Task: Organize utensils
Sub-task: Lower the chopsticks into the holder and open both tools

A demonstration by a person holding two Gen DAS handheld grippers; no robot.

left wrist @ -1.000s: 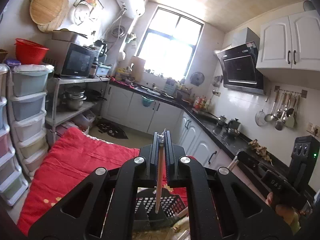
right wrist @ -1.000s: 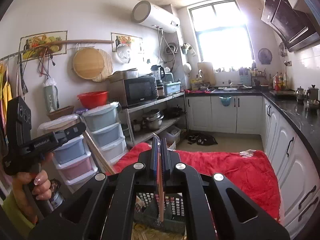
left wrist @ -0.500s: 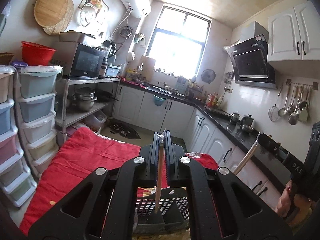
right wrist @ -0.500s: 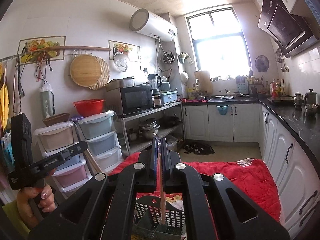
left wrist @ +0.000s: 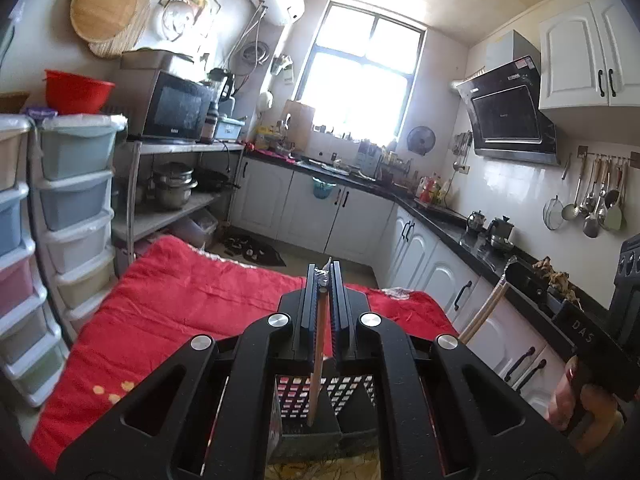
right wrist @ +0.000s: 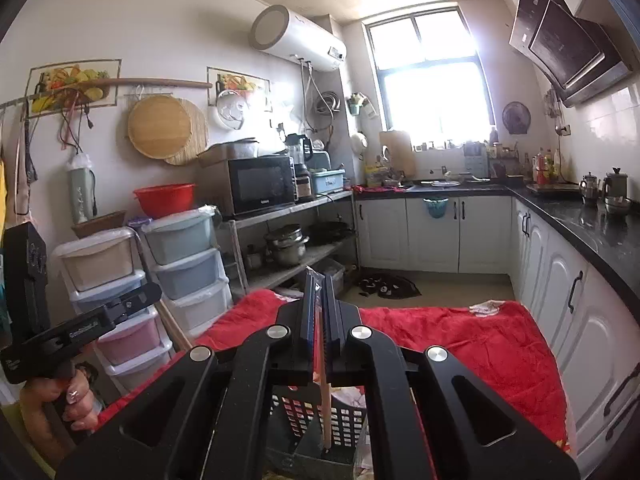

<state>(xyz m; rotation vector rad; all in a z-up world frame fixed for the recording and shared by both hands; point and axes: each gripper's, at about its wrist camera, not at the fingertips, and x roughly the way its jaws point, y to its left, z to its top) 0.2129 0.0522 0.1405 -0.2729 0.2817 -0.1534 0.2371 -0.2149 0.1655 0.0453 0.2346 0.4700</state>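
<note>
So each claw, left point(left wrist: 324, 280) and right point(right wrist: 318, 280), pinches a light, stiff, slippery chopstick point(left wrist: 318, 356) near its top, above the basket point(left wrist: 344, 392).

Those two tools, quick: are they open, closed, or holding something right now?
Left tool: closed, holding a wooden chopstick that hangs over the black basket.
Right tool: closed, holding another chopstick over the same basket.

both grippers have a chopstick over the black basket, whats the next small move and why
Probably keep lowering, then open. The left gripper is shut on a chopstick whose tip hangs just over the black basket; the right gripper clamps its chopstick likewise. Releasing from higher up risks a bounce out.
</note>
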